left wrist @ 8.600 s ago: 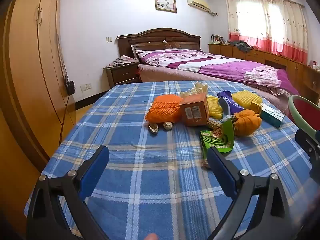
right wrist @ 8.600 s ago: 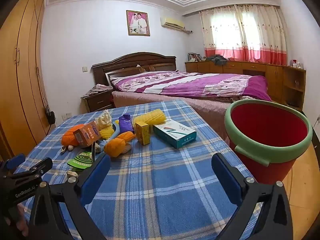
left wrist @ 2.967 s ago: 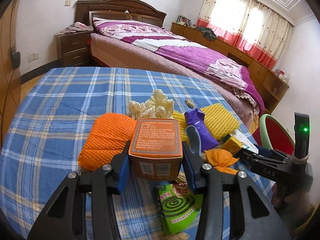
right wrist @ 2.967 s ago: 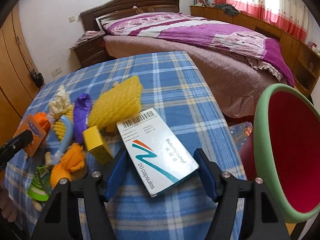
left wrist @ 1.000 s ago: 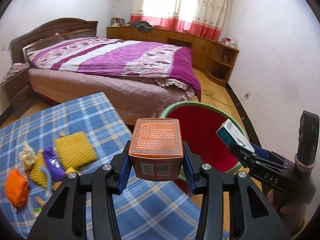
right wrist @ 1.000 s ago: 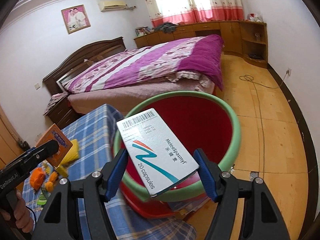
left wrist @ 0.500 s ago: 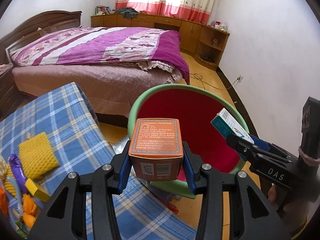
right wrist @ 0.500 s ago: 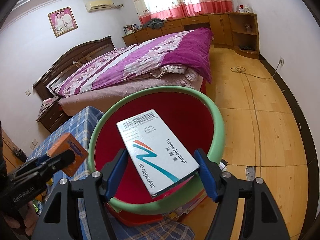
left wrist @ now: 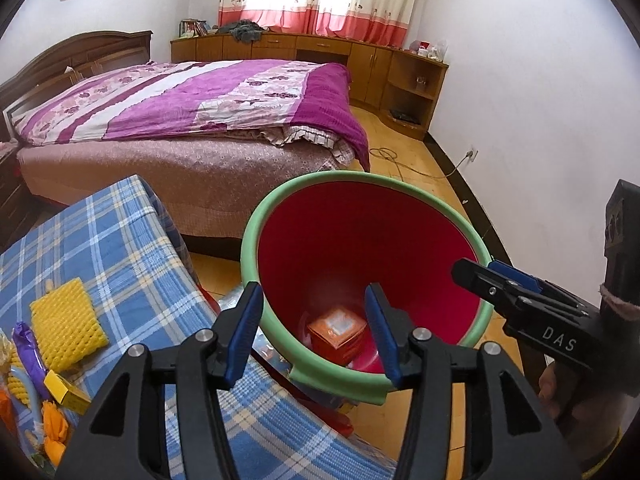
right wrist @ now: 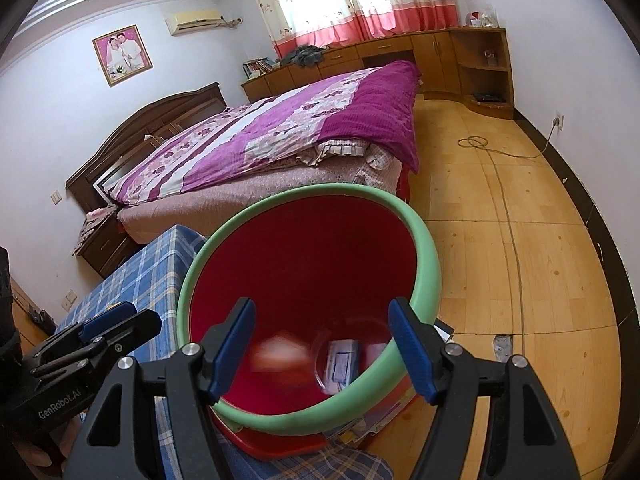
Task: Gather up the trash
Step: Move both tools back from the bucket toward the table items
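bucket: a round red plastic bucket with a thick, smooth pale-green rim point(left wrist: 256, 224), flaring wider toward the mouth, standing on the wooden floor just beside the tabletop; seen from above in both wrist views.
orange box: a squarish orange cardboard box point(left wrist: 337, 334) lies down in the bucket's bottom, tilted, one corner uppermost; blurred in the right wrist view.
capsule box: a flat white and blue cardboard box point(right wrist: 342, 362) lies in the bucket's bottom beside the orange one, its long axis pointing roughly away from the camera.
left claw: left claw point(left wrist: 314, 332) over the bucket's near rim, jaws just opened further, partly apart, nothing between the blue pads.
right claw: right claw point(right wrist: 322, 348) over the rim, jaws wide apart and empty.
tabletop: blue checked woven cloth point(left wrist: 120, 248); a yellow foam net sleeve point(left wrist: 66, 330) with a bumpy mesh surface lies flat on it.
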The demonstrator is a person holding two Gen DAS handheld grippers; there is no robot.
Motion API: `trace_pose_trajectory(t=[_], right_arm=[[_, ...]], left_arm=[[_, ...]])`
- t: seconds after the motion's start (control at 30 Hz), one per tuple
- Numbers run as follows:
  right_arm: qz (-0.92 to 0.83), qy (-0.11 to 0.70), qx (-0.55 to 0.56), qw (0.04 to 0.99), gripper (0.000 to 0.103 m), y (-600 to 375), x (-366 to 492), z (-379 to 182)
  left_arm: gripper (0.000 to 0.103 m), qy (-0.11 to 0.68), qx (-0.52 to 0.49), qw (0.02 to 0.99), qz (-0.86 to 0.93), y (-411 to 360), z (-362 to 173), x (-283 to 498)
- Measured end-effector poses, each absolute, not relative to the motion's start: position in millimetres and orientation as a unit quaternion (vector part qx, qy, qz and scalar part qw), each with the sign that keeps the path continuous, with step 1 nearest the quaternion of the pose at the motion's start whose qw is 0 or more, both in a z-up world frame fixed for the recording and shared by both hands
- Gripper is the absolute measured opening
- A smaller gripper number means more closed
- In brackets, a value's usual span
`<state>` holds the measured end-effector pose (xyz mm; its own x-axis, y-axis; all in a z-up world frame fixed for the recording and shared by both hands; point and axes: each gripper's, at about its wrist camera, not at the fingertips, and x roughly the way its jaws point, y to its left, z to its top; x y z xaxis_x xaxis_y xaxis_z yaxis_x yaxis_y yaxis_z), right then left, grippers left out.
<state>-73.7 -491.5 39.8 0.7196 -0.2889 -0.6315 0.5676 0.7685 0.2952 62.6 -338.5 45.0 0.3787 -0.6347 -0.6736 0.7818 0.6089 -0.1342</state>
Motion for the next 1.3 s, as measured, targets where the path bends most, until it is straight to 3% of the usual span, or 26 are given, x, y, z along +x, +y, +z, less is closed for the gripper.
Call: trace_pose_trajectory(t=[0.27, 1.3], right_arm=[[-0.234, 0.285, 0.241, 0.898, 0.072, -482.3, -74.0, 45.2], [-0.160, 0.294, 0.218, 0.917, 0.090, -388.7, -72.4, 73.3]], left_arm=[[0.053, 0.358, 0.092, 0.829, -0.419, -324.4, 48.6, 63.1], [0.060, 0.369, 0.031, 0.877, -0.307, -195.6, 67.6, 57.7]])
